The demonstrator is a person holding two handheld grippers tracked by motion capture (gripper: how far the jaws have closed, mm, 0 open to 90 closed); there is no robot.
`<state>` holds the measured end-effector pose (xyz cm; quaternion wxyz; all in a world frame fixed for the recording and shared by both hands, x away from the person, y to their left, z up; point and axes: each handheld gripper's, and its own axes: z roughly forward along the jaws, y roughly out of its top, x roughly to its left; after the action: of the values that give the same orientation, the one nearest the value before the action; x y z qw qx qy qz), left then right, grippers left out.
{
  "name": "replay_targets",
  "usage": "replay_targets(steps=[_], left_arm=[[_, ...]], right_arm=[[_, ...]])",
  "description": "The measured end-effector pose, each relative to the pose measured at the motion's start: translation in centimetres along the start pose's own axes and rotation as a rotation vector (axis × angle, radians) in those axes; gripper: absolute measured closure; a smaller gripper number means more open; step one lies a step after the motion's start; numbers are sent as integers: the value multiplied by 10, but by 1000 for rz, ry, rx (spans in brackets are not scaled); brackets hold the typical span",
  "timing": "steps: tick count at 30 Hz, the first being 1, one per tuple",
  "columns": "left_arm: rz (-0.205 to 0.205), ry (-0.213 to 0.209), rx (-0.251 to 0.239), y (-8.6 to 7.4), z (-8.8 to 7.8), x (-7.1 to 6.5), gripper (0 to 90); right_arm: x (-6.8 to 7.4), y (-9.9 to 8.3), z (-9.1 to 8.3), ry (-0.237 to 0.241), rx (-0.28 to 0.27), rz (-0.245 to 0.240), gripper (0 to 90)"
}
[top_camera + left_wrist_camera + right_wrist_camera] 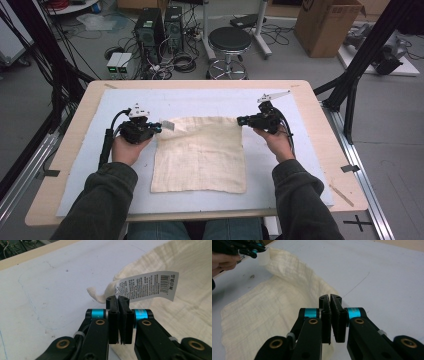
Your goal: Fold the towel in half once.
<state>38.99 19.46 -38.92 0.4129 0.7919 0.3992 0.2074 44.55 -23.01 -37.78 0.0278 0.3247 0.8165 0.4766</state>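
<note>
Cluttered workshop floor behind, with a black round stool (229, 39) and a brown cardboard box (327, 25), and up front a pale wooden table (60, 150) topped with a light blue-grey mat (280, 100). In the high view, the square cream woven cloth (200, 155) lies flat in the middle of that mat. The left gripper (159, 126) is at the cloth's far left corner and the right gripper (240, 120) at its far right corner, both pointing inward toward the cloth.

Left gripper view: the jaws are pressed together, pinching the cloth's corner right where the white printed care tag (147, 286) sticks out. Can't quite tell if they've got fabric or mostly the tag and a little loop.

Right gripper view: jaws clamped tight at the cloth's (262, 315) edge, and the fabric seems to run in between them, though the contact itself is hidden.

My worry: if the left grip is mostly tag, a lift or fold could let that corner slip out, and the cloth would sag lopsided from the right corner.
</note>
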Motion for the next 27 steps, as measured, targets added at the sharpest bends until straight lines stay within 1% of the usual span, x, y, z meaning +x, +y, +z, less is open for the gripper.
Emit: replay_targets(steps=[1, 3, 6, 8, 9, 12, 16, 17, 19, 20, 21, 23, 24, 25, 27], left_arm=[[-4, -1, -5, -1, -1, 0, 868], [8, 4, 4, -3, -3, -2, 868], [17, 8, 2, -7, -5, -5, 867], [29, 12, 3, -9, -7, -9, 867], [36, 15, 7, -10, -7, -10, 867], [56, 18, 20, -12, -8, -13, 867], [69, 21, 12, -11, -12, -17, 867], [77, 24, 13, -11, -13, -18, 867], [88, 31, 12, -11, -16, -21, 867], [96, 29, 14, -12, -18, -22, 867], [102, 34, 9, -13, -19, -23, 867], [95, 35, 4, -15, -21, -25, 867], [102, 37, 7, -16, -21, -26, 867], [105, 41, 8, -18, -21, -28, 866], [109, 35, 10, -21, -22, -30, 866]], right_arm=[[1, 0, -1, 2, 5, -5, 874], [4, 0, -1, 7, 9, -9, 874], [8, -3, -2, 7, 4, -20, 874], [9, -7, -2, 15, 5, -8, 874], [9, -9, -2, 15, 4, -14, 874], [10, -12, -3, 21, 12, -7, 874], [17, -11, -7, 22, 1, -16, 874], [17, -11, -7, 22, 2, -27, 874], [20, -11, -8, 26, 13, -23, 874], [20, -11, -8, 29, 13, -33, 874], [22, -12, -8, 30, 15, -31, 874], [24, -11, -9, 29, 16, -34, 874], [25, -11, -10, 32, 17, -32, 874], [26, -11, -10, 35, 17, -41, 874], [28, -11, -10, 33, 18, -47, 874]])
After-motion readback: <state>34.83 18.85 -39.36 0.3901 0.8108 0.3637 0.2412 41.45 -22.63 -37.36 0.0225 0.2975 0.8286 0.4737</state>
